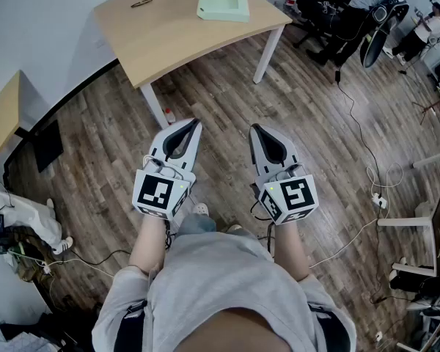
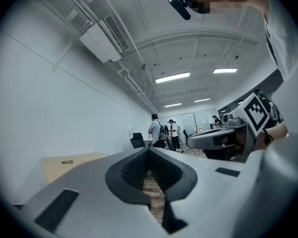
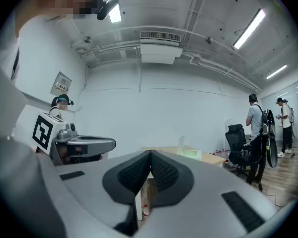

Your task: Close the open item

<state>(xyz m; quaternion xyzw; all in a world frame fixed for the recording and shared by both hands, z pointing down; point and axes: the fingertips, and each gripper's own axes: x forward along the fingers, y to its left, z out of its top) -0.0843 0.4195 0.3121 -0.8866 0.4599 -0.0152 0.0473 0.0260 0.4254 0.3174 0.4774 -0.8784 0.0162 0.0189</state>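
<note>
A pale green box point(image 1: 224, 5) lies on the far side of a light wooden table point(image 1: 183, 42). In the right gripper view the box point(image 3: 191, 154) shows a thin lid standing upright. A small dark object point(image 1: 141, 4) lies on the table to its left. I hold both grippers level over the wooden floor, well short of the table. The left gripper point(image 1: 195, 123) point(image 2: 149, 150) is shut with nothing in it. The right gripper point(image 1: 254, 128) point(image 3: 150, 153) has its jaw tips together and is empty too.
A second wooden table point(image 1: 0, 119) stands at the far left. Office chairs and people point(image 1: 337, 9) fill the back right. Cables point(image 1: 363, 145) run across the floor on the right, next to a white frame point(image 1: 411, 226). A small bottle point(image 1: 169, 114) stands by the table leg.
</note>
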